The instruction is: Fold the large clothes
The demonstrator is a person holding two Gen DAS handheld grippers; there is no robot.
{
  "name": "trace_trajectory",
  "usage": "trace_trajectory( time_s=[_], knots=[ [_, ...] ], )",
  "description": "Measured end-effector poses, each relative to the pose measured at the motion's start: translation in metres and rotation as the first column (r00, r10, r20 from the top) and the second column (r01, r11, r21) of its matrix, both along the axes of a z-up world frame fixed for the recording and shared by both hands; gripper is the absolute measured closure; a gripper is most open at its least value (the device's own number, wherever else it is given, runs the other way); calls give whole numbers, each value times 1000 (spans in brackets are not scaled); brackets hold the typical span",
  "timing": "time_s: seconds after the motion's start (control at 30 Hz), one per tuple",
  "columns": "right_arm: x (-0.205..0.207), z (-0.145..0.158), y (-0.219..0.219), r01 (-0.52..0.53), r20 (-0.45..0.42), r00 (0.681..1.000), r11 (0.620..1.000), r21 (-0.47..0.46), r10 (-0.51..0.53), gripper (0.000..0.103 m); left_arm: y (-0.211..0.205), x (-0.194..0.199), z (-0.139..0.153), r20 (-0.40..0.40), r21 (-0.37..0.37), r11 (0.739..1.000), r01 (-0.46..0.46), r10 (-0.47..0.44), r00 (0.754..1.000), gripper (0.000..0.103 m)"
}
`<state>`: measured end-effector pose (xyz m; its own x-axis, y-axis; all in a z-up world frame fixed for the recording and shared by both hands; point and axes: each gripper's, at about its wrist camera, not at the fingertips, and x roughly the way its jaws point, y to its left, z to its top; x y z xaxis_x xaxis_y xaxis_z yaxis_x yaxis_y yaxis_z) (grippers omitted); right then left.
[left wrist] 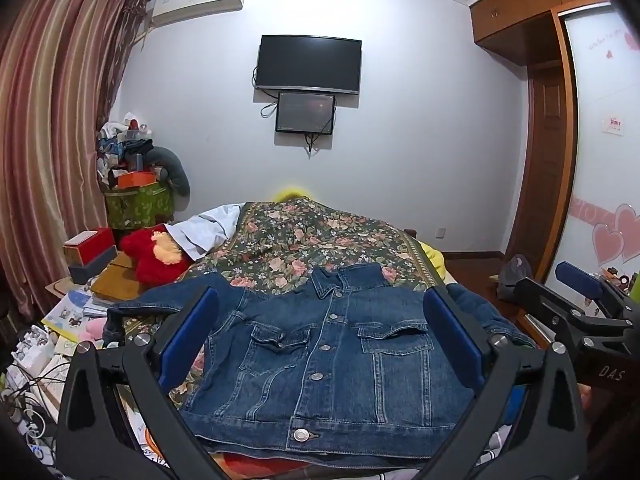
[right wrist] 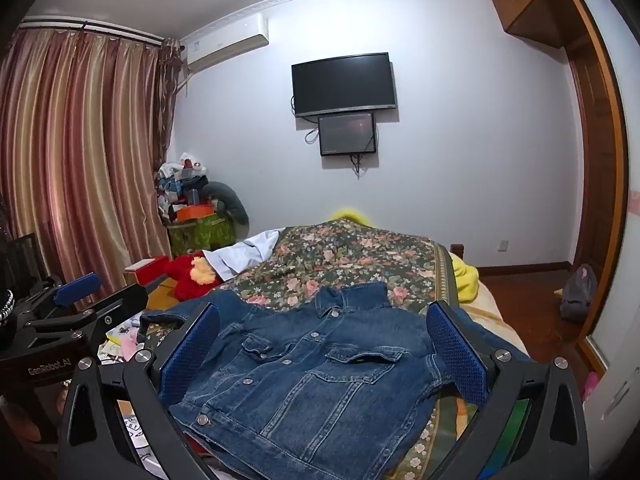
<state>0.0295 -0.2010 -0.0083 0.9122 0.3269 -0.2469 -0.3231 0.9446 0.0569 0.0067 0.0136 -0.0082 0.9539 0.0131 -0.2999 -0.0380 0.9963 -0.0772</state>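
A blue denim jacket [left wrist: 320,360] lies front up and buttoned on the near end of the bed, collar toward the far wall, sleeves spread to both sides. My left gripper [left wrist: 320,294] hovers over its hem, open wide, blue pads [left wrist: 188,340] on either side of the chest and nothing between them. In the right wrist view the jacket [right wrist: 312,380] lies slightly turned. My right gripper [right wrist: 324,307] is likewise open above it, holding nothing. Each gripper shows in the other's view: the right gripper [left wrist: 560,284] at the right edge, the left gripper [right wrist: 100,290] at the left edge.
The floral bedspread [left wrist: 320,236] covers the bed beyond the jacket. A red plush toy [left wrist: 152,256] and a white cloth [left wrist: 204,228] lie at its far left, a yellow cloth [right wrist: 466,276] at its right. Boxes, books and cables [left wrist: 72,320] crowd the left side. A wardrobe [left wrist: 552,160] stands at the right.
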Motion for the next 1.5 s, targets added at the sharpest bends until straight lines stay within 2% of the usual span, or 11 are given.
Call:
trace_trajectory(
  time_s=[1.5],
  knots=[
    [2, 2, -1, -5, -4, 1000, 1000, 8, 5, 0, -6, -1, -1, 16, 4, 1000, -3, 3, 1000, 0]
  ],
)
